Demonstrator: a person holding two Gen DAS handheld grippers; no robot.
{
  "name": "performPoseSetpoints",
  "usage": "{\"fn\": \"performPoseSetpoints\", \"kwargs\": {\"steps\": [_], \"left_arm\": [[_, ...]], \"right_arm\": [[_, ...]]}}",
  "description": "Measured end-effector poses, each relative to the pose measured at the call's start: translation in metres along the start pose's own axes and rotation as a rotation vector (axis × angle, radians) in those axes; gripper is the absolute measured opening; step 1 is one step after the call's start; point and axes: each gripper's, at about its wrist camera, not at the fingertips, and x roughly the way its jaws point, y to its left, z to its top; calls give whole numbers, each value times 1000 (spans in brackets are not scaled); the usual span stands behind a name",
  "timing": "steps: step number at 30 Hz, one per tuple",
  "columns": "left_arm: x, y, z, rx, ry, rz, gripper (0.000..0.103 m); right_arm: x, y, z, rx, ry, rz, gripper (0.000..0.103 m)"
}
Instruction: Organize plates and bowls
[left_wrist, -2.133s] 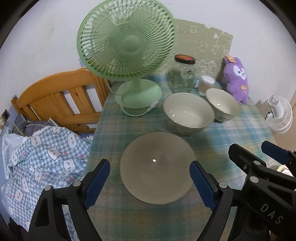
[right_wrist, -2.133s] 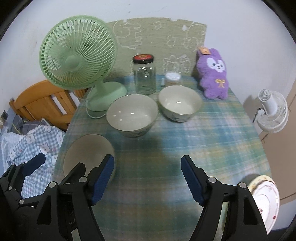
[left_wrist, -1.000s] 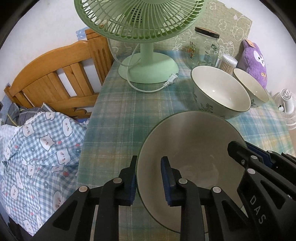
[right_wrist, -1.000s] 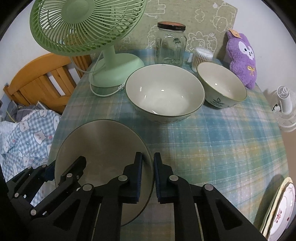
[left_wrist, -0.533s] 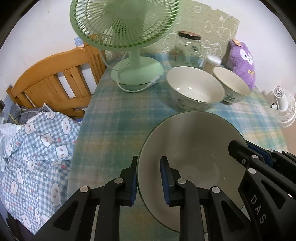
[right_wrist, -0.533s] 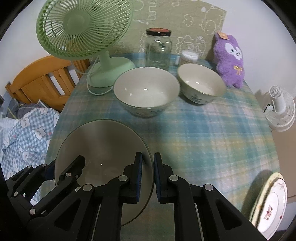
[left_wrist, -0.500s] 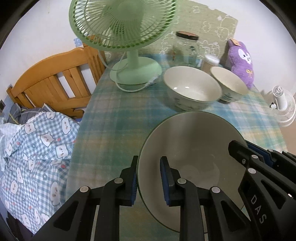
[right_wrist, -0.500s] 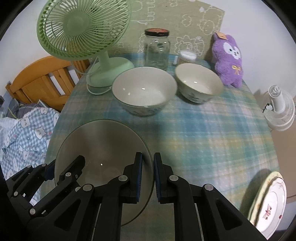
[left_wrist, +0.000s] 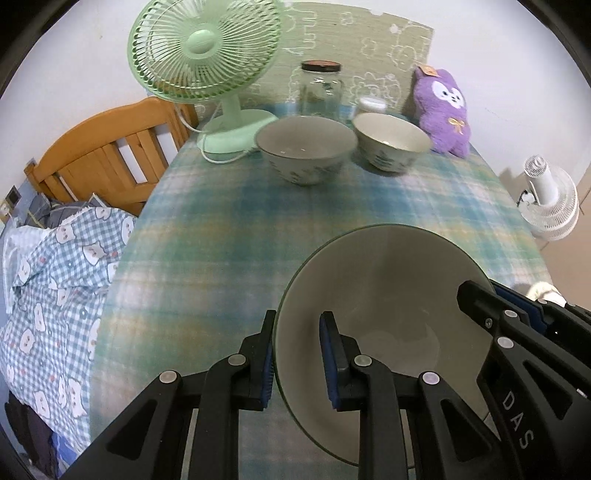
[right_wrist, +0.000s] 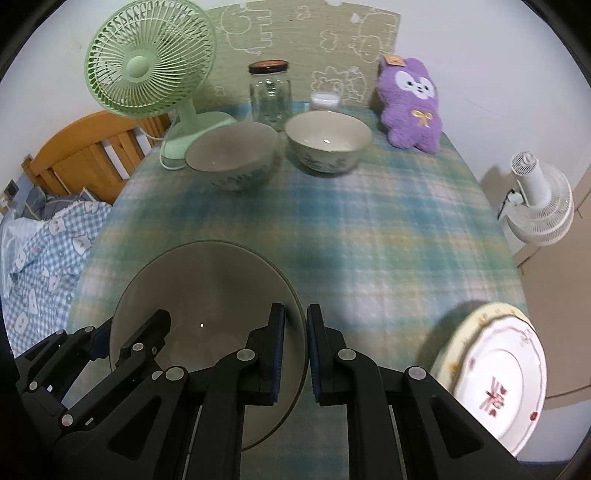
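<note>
A grey plate (left_wrist: 388, 280) (right_wrist: 207, 288) hangs over the plaid tablecloth, held by both grippers. My left gripper (left_wrist: 297, 321) is shut on its left rim, and my right gripper (right_wrist: 295, 310) is shut on its right rim. Each gripper also shows in the other's view: the right gripper (left_wrist: 495, 295) and the left gripper (right_wrist: 129, 332). A large bowl (left_wrist: 304, 147) (right_wrist: 232, 155) and a smaller bowl (left_wrist: 389, 138) (right_wrist: 328, 138) stand side by side at the far end of the table. A white patterned plate (right_wrist: 495, 376) lies on a cream plate at the near right edge.
At the back of the table (right_wrist: 369, 229) stand a green fan (left_wrist: 203, 48) (right_wrist: 147, 55), a glass jar (left_wrist: 320, 88) (right_wrist: 269, 92) and a purple plush toy (left_wrist: 443, 107) (right_wrist: 410, 107). A wooden bedhead (left_wrist: 103, 151) and a checked blanket (left_wrist: 55, 288) lie to the left; a white floor fan (right_wrist: 539, 199) stands to the right.
Both grippers have carried the grey plate to the right and slightly up, away from the bowls. The white patterned plate has come further into the right wrist view.
</note>
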Motion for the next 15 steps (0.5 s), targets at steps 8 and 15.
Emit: {"fn": "performPoseSetpoints", "kwargs": {"steps": [8, 15], "left_arm": [[-9, -36, -26, 15, 4, -7, 20], [-9, -59, -45, 25, 19, -14, 20]], "right_arm": [[-13, -36, -30, 21, 5, -7, 15], [-12, -60, -52, 38, 25, -12, 15]]}}
